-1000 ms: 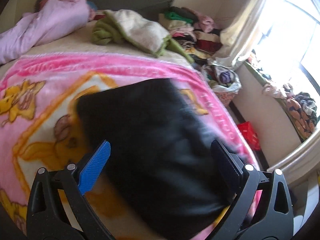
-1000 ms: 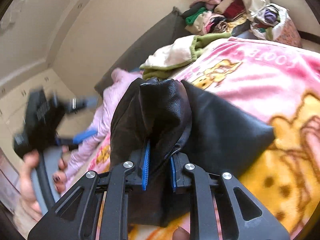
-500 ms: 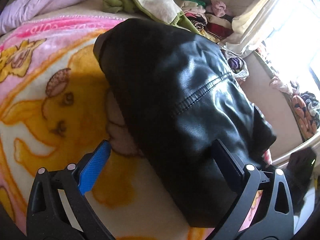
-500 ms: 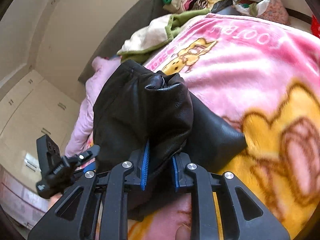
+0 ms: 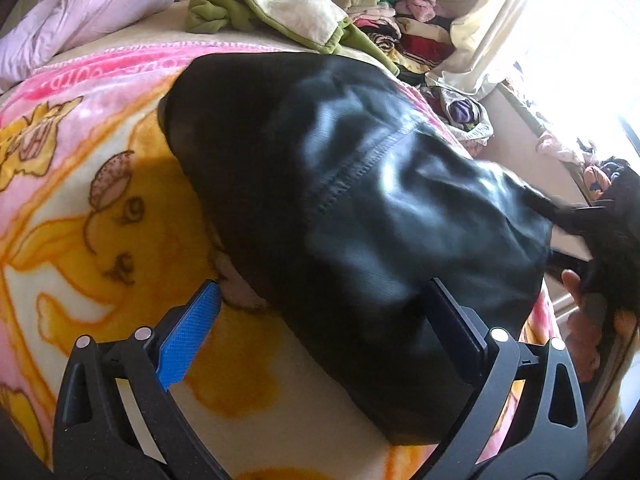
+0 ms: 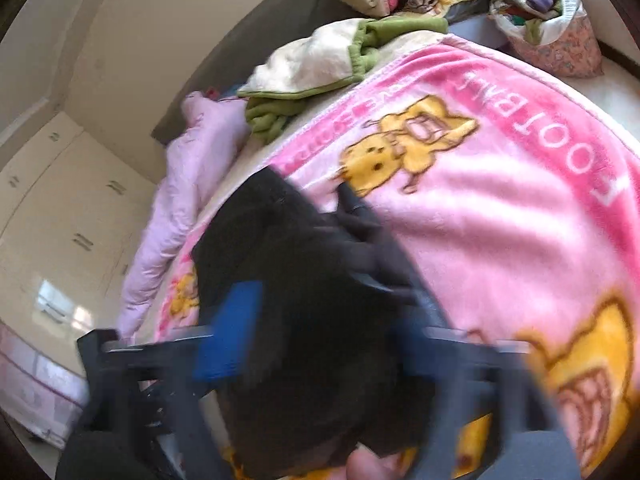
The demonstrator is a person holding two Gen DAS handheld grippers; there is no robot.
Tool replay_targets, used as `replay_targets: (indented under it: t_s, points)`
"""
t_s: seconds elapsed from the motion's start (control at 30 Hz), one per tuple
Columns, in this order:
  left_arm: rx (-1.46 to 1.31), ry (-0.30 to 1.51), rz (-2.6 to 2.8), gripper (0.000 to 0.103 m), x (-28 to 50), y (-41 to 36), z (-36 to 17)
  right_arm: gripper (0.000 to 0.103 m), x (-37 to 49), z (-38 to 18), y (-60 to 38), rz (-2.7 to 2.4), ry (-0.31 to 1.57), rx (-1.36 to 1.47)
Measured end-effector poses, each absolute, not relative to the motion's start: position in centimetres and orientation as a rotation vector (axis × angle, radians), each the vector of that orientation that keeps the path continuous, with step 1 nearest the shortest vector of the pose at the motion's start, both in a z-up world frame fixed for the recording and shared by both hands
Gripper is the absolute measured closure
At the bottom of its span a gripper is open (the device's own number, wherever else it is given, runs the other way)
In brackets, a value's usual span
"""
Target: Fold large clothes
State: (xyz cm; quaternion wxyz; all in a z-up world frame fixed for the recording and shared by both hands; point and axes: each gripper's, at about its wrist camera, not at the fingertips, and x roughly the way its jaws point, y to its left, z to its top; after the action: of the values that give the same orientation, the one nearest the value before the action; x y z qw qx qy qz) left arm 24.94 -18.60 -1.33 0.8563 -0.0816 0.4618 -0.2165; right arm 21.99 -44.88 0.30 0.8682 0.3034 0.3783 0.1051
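Left gripper (image 5: 320, 312): jaws wide apart, empty, hovering low over the bed. Its blue pad (image 5: 188, 334) sits over the yellow part of the pink cartoon blanket (image 5: 80, 208); the other finger overlaps the near edge of the black leather garment (image 5: 360, 208).

Right gripper (image 6: 320, 340): heavily motion-blurred. The blue pad (image 6: 228, 332) and the opposite finger look spread apart, with the black garment (image 6: 304, 320) between them; no clamp visible. In the left view the right gripper (image 5: 596, 232) is a dark blur at the garment's right end, hand (image 5: 584, 320) below it.

The garment lies bundled on the blanket, running from the near right toward the far left, with a stitched seam (image 5: 352, 168) across its shiny top. It looks roughly folded; the exact layers can't be told.

Further back, past the blanket's pink border:
- green-and-cream fleece (image 5: 280, 12), crumpled
- lilac quilt (image 5: 80, 12) at the far left
- pile of mixed clothes (image 5: 392, 28) against the dark headboard (image 6: 256, 52)

Beside the bed, under the bright window (image 5: 580, 40) with its cream curtain (image 5: 480, 40), there's a bag stuffed with clothes (image 6: 548, 20).

Right view also shows a cream wardrobe (image 6: 60, 220) along the wall on the left.
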Motion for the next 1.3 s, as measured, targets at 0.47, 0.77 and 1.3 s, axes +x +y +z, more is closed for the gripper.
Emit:
replay_targets:
  t_s: [0.47,0.77,1.3]
  points:
    - [-0.200,0.983,-0.511,0.008,24.4,-18.8,-2.7,0.054,19.6,-3.7,-46.9,0.121,0.875,0.526]
    - [-0.196,0.999,-0.495,0.008,24.6,-18.8,-2.6,0.040,22.2,-7.0,-47.5,0.269,0.983,0.628]
    - [-0.009,0.951,-0.488,0.008,22.4,-18.9,-1.6,0.029,12.8,-1.0,-42.5,0.102,0.808,0.487]
